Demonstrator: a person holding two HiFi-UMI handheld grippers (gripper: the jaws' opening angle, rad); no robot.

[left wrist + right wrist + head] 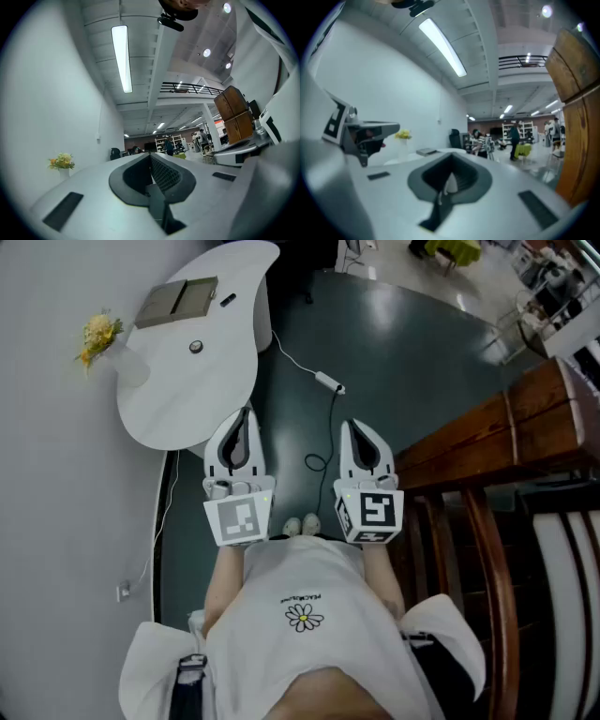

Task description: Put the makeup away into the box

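A flat olive-grey box [178, 300] lies at the far end of a white table [173, 409]. Beside it rest a small dark makeup item [228, 300] and a round one [195, 347]. My left gripper [246, 414] hovers shut and empty over the table's near edge, its jaws [151, 161] pressed together. My right gripper [350, 427] is level with it over the dark floor, also shut with nothing held [448, 174]. In the right gripper view the box [426, 151] shows far ahead, and the left gripper's body [365, 133] at the left.
A vase of yellow flowers [97, 336] stands at the table's left side against the white wall. A white cable with an adapter [328, 382] runs over the floor ahead. A wooden table [506, 427] and a wooden chair [483, 549] stand to the right.
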